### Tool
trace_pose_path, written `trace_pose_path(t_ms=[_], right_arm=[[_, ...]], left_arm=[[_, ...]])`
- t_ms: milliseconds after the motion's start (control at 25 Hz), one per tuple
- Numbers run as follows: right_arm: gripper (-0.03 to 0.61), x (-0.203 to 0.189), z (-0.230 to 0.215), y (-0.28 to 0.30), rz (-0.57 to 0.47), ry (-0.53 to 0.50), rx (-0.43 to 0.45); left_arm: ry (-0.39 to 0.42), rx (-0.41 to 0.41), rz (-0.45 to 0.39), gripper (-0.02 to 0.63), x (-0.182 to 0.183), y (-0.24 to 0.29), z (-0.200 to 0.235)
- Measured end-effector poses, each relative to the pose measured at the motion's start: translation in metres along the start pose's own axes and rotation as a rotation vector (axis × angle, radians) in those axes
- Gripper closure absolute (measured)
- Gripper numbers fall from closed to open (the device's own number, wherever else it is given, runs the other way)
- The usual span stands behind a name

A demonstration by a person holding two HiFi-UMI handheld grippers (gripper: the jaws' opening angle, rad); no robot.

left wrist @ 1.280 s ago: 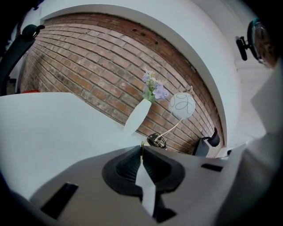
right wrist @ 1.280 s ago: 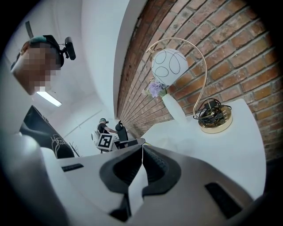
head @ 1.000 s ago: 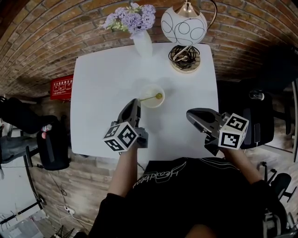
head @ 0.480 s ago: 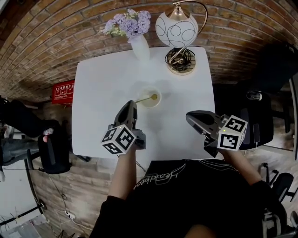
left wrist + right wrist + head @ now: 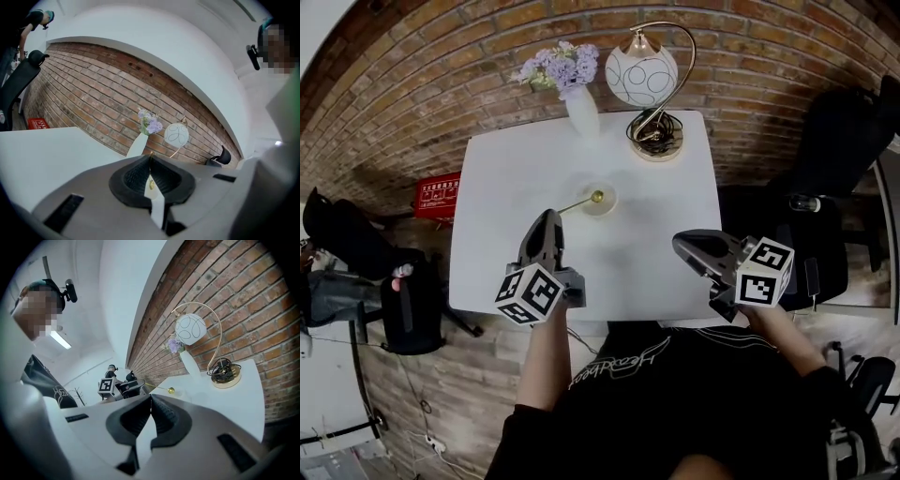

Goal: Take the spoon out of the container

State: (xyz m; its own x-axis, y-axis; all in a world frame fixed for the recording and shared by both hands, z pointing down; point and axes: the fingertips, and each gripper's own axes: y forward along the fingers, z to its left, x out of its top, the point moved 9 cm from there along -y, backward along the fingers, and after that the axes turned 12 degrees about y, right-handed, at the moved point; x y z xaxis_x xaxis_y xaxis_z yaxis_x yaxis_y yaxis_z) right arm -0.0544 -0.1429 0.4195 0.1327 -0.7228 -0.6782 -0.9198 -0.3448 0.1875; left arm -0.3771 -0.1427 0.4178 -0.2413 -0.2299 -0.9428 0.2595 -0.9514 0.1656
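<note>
A small white container (image 5: 602, 200) sits mid-table with a gold spoon (image 5: 581, 202) resting in it, handle leaning out to the left. My left gripper (image 5: 547, 217) hovers left of and nearer than the container, a short gap from the spoon handle, jaws shut and empty. In the left gripper view its jaws (image 5: 150, 157) meet, and a gold glint (image 5: 151, 183) shows in the slit below the tips. My right gripper (image 5: 682, 242) is shut and empty over the table's near right. In the right gripper view the spoon (image 5: 170, 390) shows beyond its closed tips (image 5: 151, 396).
A white vase of purple flowers (image 5: 580, 105) and a globe lamp (image 5: 641, 75) on a gold base (image 5: 654, 139) stand at the table's far edge by the brick wall. The white table (image 5: 497, 187) has dark chairs (image 5: 839, 141) on both sides.
The left gripper has drawn back and to the left, away from the container. The head view has shifted, showing more of the table. The right gripper has barely moved.
</note>
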Motion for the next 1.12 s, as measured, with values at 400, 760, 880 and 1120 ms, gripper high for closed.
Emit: trace_pose_path(t_ms=[400, 760, 880, 1120], right_arm=[[0.581, 0.008, 0.034, -0.017, -0.045, -0.049, 0.088], [0.581, 0.023, 0.059, -0.018, -0.083, -0.092, 0.155], [0.581, 0.025, 0.059, -0.02, -0.09, -0.096, 0.152], [0.581, 0.025, 0.065, -0.019, -0.07, -0.128, 0.161]], left_arm=[[0.018, -0.066, -0.034, 0.606, 0.027, -0.063, -0.052], [0.031, -0.173, 0.05, 0.606, 0.033, -0.095, -0.09], [0.058, -0.204, 0.066, 0.606, 0.037, -0.097, -0.097], [0.071, -0.247, 0.072, 0.606, 0.039, -0.099, -0.108]])
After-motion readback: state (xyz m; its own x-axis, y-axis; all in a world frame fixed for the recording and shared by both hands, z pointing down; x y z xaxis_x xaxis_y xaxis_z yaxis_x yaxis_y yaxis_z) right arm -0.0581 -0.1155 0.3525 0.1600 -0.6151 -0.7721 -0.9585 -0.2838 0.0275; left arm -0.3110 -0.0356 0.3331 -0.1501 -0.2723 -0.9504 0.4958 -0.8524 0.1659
